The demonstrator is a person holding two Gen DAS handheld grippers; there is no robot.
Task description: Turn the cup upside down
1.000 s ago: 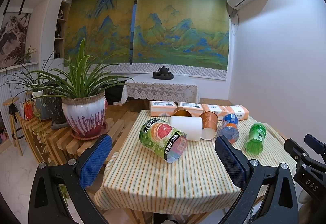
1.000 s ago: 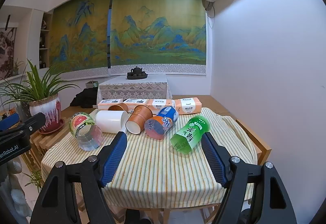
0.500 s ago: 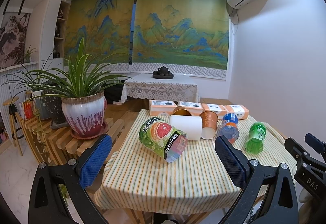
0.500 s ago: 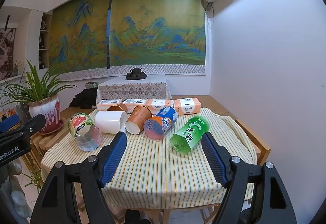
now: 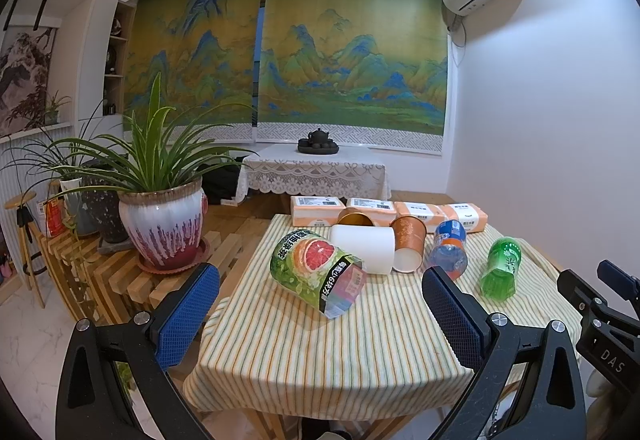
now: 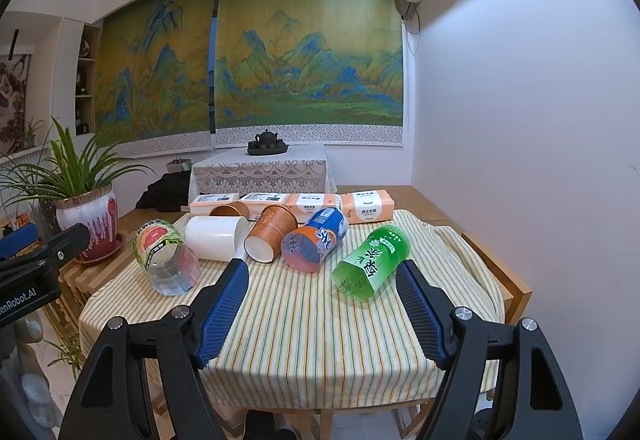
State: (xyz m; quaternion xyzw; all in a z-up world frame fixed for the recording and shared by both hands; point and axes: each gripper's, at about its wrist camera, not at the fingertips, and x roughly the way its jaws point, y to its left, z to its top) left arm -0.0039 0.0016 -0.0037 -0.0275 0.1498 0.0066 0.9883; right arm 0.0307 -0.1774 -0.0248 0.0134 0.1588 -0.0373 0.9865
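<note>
- While both tools hang short of the near edge of the table [image 6: 320,352] with its striped yellow cloth, nothing is held: left gripper [image 5: 320,314] spread wide, empty; right gripper [image 6: 322,314] likewise spread, empty.
- Cups lie on their sides in a loose row across mid-frame, so each needs righting onto its rim.
- Left wrist view, left to right: clear plastic cup with green grapefruit label [image 5: 318,272], mouth toward camera, nearest; plain white paper cup [image 5: 364,248]; brown paper cup [image 5: 408,244], white interior showing; clear cup with blue-and-orange label [image 5: 450,252]; green translucent cup [image 5: 500,268].
- A sixth, gold-rimmed brown cup [image 5: 354,217] sits behind the white one, mostly hidden.
- Orange tissue packs [image 5: 388,209] line the far edge, likely a backstop against rolling.
- Judgement: no target committed yet. In the right wrist view the green cup [image 6: 372,264] sits just ahead of the right-hand pad, the readiest candidate.
- Risk: thin walls may buckle; round bodies may roll.
</note>
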